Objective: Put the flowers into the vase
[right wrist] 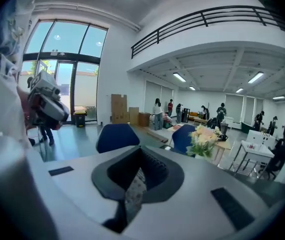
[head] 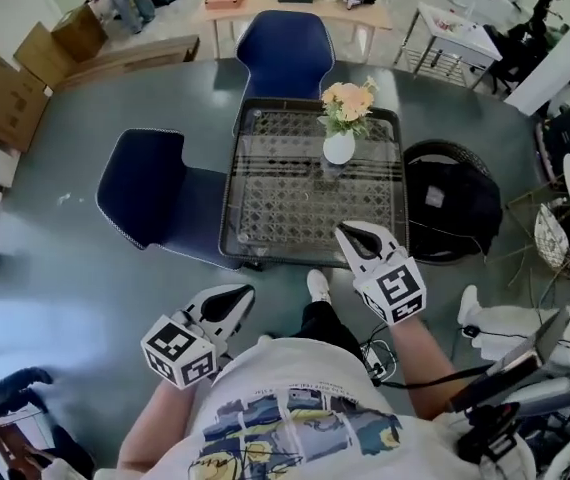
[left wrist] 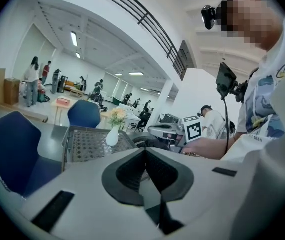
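Note:
A small white vase [head: 339, 148] stands upright at the far right of a wire-mesh table [head: 265, 218], with pale peach flowers [head: 349, 103] standing in it. Both grippers are drawn back close to my body, well short of the vase. The left gripper [head: 237, 298] hangs off the table's near left corner, and the right gripper [head: 350, 236] sits over the near right edge. Each is shut with nothing between its jaws. The left gripper view has its closed jaws [left wrist: 145, 151] low in the picture and the flowers [left wrist: 116, 116] far beyond. In the right gripper view the closed jaws [right wrist: 140, 151] point left of the flowers [right wrist: 203, 136].
One blue chair [head: 285, 48] stands behind the table and another [head: 155, 193] at its left. A black bag in a round basket [head: 455, 203] sits right of the table. Cardboard boxes [head: 5, 88] lie far left. My shoe [head: 317, 285] is under the near edge.

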The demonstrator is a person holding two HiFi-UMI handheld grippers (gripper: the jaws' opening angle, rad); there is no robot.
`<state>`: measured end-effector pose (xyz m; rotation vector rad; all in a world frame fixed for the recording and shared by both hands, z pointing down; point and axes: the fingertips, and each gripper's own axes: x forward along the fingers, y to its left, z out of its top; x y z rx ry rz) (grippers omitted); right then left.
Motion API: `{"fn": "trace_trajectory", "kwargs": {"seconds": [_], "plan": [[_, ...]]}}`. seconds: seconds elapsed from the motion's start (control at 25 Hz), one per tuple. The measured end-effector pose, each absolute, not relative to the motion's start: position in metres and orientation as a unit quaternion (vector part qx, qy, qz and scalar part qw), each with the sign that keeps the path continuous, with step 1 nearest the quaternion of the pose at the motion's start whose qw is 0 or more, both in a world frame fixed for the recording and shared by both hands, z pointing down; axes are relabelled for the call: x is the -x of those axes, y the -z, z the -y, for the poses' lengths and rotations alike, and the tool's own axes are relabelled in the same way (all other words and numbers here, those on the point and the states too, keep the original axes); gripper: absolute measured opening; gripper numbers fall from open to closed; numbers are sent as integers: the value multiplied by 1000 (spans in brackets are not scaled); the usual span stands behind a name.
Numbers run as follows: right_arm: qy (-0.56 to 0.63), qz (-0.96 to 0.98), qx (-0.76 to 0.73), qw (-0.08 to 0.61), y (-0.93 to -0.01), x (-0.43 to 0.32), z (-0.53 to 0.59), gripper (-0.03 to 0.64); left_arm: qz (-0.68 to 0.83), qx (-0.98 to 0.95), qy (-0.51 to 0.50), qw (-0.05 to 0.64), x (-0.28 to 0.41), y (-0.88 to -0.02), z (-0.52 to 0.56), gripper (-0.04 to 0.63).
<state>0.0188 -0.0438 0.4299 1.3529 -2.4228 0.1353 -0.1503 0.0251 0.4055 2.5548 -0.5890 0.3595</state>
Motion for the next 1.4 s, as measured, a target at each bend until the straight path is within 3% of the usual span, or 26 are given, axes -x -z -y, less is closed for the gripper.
{"fn": "trace_trajectory", "kwargs": {"seconds": [0.24,0.6,1.4], "plan": [[-90,861,-461,194,-435,45,-58,9,160,-949,-137,233,174,-406,-86,9],[-136,872,-438,174,-431,91,-118,9,143,-953,-138,229,179,-409,-122,9],[-125,883,-422,164,-429,132,-151,9,105,-962,-147,203,179,-407,-154,9]]}}
